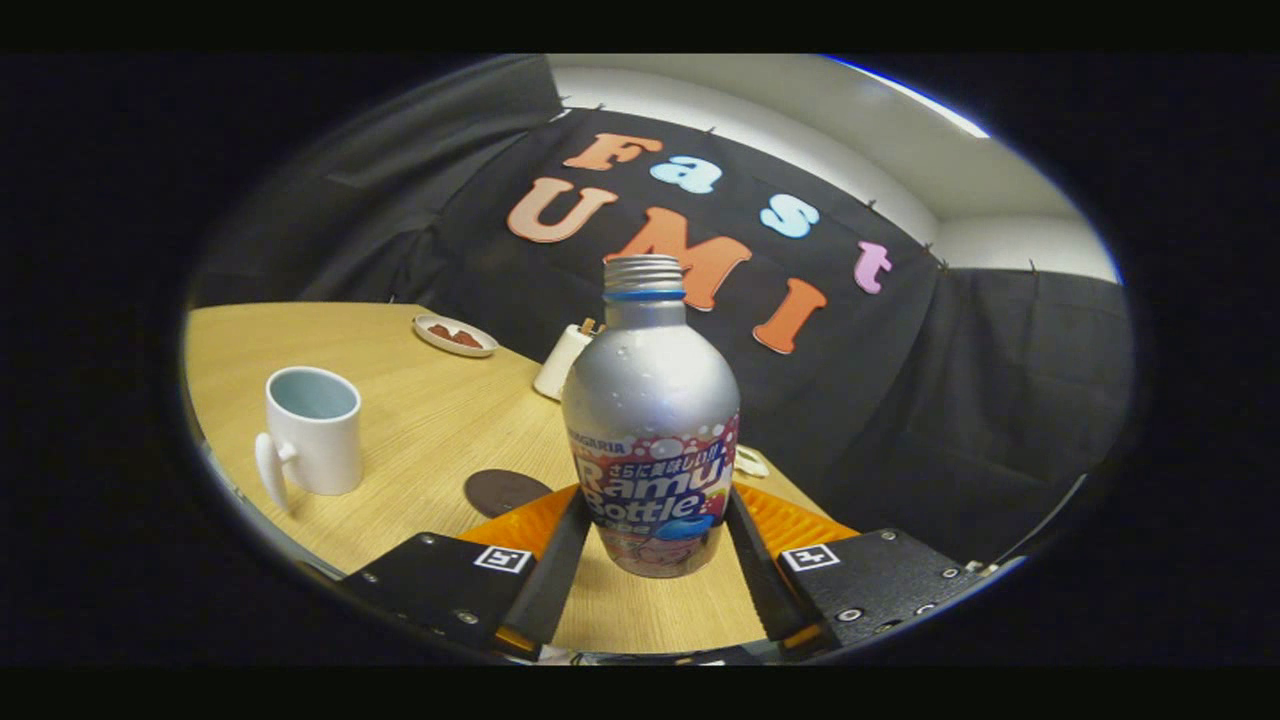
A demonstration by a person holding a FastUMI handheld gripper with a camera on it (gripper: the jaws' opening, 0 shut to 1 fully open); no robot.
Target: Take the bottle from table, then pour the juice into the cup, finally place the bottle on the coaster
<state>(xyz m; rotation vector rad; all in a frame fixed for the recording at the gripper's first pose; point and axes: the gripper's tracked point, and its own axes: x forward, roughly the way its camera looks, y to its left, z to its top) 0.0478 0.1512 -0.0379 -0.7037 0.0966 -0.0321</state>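
Start at the far left of the counter [420, 420]: your cup [312, 430] stands there upright, its mouth open to the ceiling and its handle turned toward you, well off to the left of the tool [655, 520]. Nearer in, the dark round coaster [503, 490] lies flat on the wood, just ahead of the left finger and between the cup and the bottle [652, 430]. Then comes the bottle itself, squarely between your two fingers, standing upright with its long axis vertical and its screw cap [643, 277] on top. The fingers flank its lower body at label height, one on each side and right against it; from this view you appear to be gripping it, though its base looks to sit on the counter, so I judge it held but not yet lifted. That fixes the relation your next move turns on: the cup lies to the left of the bottle and a little farther away, so the carry goes up and leftward, and the pour tilts the neck down to the left, over the rim. Behind the bottle a small white container [560, 362] and a shallow dish [455, 335] sit farther back, out of the path. To the right, the counter's edge is close beside the right finger.
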